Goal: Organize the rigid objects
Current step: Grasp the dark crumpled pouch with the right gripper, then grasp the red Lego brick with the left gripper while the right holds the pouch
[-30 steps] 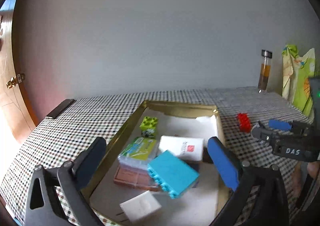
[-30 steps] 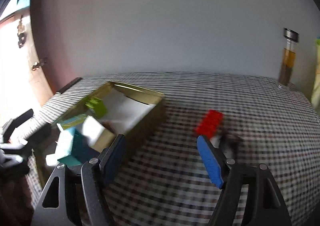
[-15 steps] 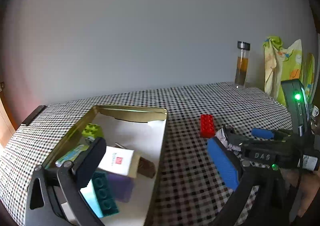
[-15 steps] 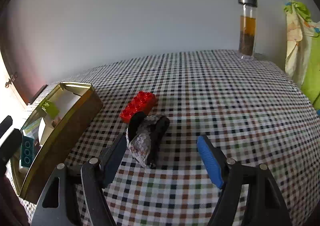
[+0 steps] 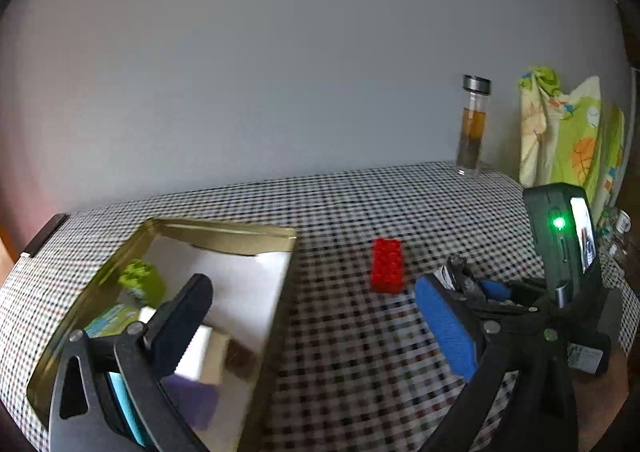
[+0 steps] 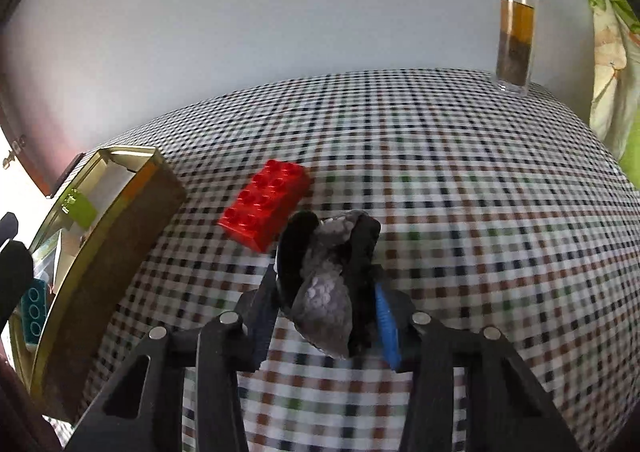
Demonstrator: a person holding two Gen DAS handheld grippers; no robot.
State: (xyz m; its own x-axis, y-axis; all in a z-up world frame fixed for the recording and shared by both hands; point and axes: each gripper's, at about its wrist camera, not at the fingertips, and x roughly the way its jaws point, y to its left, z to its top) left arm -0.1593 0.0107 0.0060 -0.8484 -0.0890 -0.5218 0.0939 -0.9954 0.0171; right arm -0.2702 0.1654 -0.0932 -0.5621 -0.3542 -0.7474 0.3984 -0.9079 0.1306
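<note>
I am watching the right tongs (image 6: pixel 332 292) closing in on a grey-and-black crumpled object (image 6: pixel 326 288); it is sitting between the pads, which are pinching its sides just above the checked table (image 6: pixel 460 192). What the object is I cannot tell. A red brick (image 6: pixel 266 208) is lying just beside it, towards the gold tin (image 6: pixel 120 236). The left tongs (image 5: pixel 312 324) are hanging spread and empty, one finger over the tin, the other over the cloth. Inside the tin a green brick (image 5: pixel 140 280), a white box (image 5: pixel 198 352) and a teal brick (image 6: pixel 34 308) are lying. A glass bottle (image 6: pixel 516 20) is standing at the far edge, well apart.
</note>
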